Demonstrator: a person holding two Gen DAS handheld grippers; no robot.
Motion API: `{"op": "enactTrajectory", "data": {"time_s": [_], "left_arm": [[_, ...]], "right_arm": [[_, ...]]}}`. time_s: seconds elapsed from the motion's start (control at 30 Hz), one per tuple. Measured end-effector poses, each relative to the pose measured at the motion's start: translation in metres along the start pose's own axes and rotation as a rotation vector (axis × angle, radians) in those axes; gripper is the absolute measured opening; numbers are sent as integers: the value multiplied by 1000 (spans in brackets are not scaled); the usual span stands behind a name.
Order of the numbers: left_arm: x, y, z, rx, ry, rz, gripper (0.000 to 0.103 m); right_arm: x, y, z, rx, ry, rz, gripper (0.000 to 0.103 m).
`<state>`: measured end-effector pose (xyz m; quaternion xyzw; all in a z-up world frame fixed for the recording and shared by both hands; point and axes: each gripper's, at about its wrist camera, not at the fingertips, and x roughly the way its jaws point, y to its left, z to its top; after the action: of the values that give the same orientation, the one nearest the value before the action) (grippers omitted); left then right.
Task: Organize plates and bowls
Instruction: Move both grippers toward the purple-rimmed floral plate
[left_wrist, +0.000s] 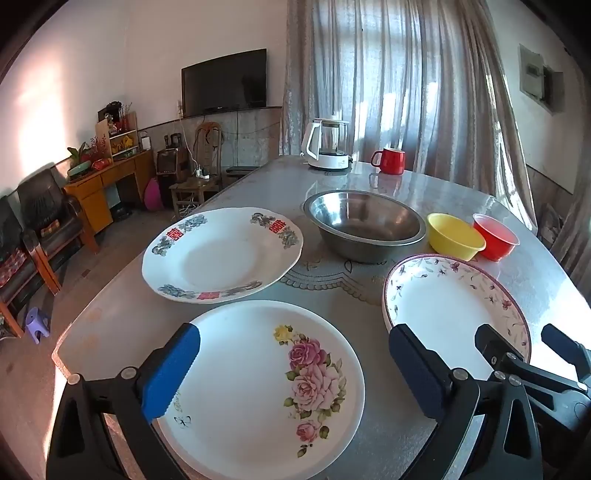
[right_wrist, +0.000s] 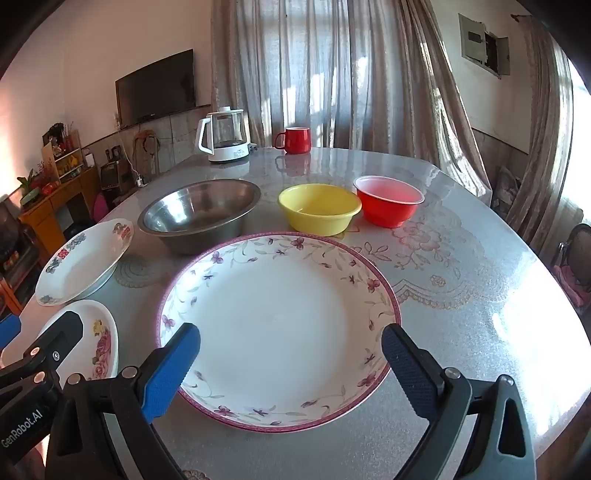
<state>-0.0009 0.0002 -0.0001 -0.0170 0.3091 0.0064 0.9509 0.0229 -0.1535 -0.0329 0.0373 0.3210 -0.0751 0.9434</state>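
Three plates and three bowls sit on the grey patterned round table (right_wrist: 461, 295), none stacked. Far left: white scalloped plate with blue flowers and red characters (left_wrist: 221, 254), lying flat near the table's left edge. Just in front of it, apart: white round plate with pink roses (left_wrist: 258, 387). Left gripper (left_wrist: 295, 373) hovers over this rose plate, jaws spread wide, holding nothing; one blue finger pad (left_wrist: 170, 373) is over the plate's left rim, the other past its right edge. Centre back: large stainless steel bowl (right_wrist: 199, 210), upright, between the scalloped plate and the small yellow plastic bowl (right_wrist: 319, 208). Yellow bowl is just beside, maybe touching, the red plastic bowl with pale rim (right_wrist: 388, 201) on its right. In front of the bowls: white plate with purple rim and small flower border (right_wrist: 280, 332). Right gripper (right_wrist: 291, 365) hangs over its near half, jaws wide apart, gripping nothing. Back of table: white and glass electric kettle (right_wrist: 223, 136), then red mug (right_wrist: 295, 140) to its right.
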Motion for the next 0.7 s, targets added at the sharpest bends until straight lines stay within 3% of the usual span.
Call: {"op": "enactTrajectory", "data": {"time_s": [0.7], "left_arm": [[10,-1,-2,15,39,25,103]], "right_arm": [[7,-4,-1,-5,19,10,100]]}}
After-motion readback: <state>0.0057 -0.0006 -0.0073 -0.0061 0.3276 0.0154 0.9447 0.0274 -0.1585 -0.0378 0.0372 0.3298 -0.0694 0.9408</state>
